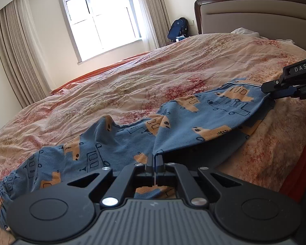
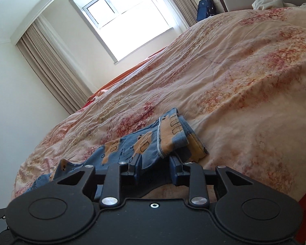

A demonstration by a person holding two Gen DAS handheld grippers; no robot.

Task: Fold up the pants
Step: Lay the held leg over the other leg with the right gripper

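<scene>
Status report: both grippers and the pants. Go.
Left gripper shut on blue pants, fabric edge pinched. Right gripper open, fingers either side of waistband end. Pants partly spread on quilt; nothing obstructing.

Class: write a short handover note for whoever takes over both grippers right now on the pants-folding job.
Left gripper: shut on a fold of the pants near their middle.
Right gripper: fingers apart around one end of the pants, at the hem; not clamped.
Pants lie stretched and rumpled across the quilt near the bed's edge.
Done: both ends reached. No neat fold visible yet.
Left: close the right gripper, likely bring the ends together, then flatten.
</scene>
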